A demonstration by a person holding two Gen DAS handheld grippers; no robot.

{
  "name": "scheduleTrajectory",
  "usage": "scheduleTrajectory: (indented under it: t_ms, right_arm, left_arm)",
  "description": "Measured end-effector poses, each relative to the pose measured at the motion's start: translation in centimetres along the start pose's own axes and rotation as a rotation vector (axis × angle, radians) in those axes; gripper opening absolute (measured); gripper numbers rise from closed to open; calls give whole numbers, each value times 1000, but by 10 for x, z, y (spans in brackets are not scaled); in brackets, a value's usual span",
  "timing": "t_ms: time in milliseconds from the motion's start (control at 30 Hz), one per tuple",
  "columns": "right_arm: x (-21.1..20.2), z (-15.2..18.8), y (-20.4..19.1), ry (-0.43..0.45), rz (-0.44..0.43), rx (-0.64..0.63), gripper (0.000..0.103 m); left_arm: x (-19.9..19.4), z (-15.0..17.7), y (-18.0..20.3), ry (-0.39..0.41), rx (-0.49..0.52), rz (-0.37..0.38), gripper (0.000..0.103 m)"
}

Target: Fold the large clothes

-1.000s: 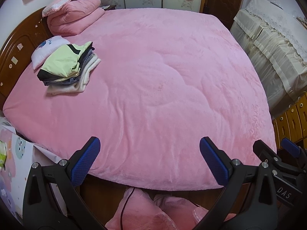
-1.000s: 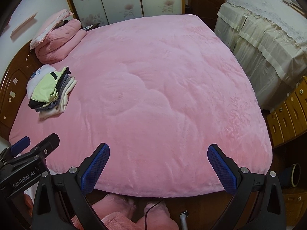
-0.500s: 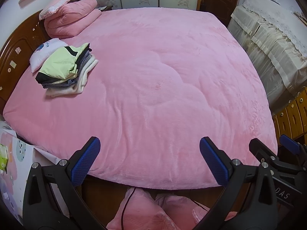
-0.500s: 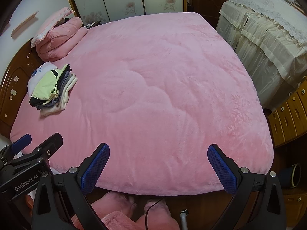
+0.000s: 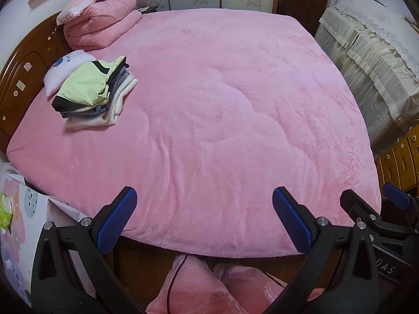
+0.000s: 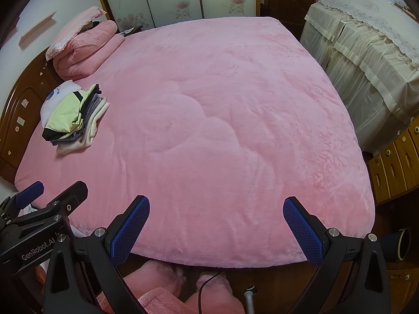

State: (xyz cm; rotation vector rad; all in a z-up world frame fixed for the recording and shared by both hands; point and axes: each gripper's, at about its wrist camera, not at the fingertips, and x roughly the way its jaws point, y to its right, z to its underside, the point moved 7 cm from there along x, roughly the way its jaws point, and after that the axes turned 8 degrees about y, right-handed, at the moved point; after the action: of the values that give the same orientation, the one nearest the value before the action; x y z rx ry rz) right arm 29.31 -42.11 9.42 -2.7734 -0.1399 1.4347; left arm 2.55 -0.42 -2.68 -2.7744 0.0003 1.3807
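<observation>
Far left of left gripper [image 5: 204,217]: folded clothes stack [image 5: 91,94]; fingers spread.

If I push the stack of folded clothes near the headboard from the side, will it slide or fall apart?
The stack of folded clothes would probably shear, since its layers already sit offset. The plush pink blanket looks grippy, so the bottom cream piece likely drags. The soft garments would sag if lifted by one edge.

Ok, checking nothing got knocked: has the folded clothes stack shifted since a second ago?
No. The folded clothes stack still overlaps the white pillow beside the headboard.
</observation>
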Motion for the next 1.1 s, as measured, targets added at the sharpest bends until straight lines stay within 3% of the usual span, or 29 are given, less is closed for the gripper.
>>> scheduleTrajectory:
  t_ms: [1100]
  right_arm:
    - [15, 2, -7, -8, -6, 23, 103]
  left_arm:
    - [3, -2, 2, 0, 17, -12, 103]
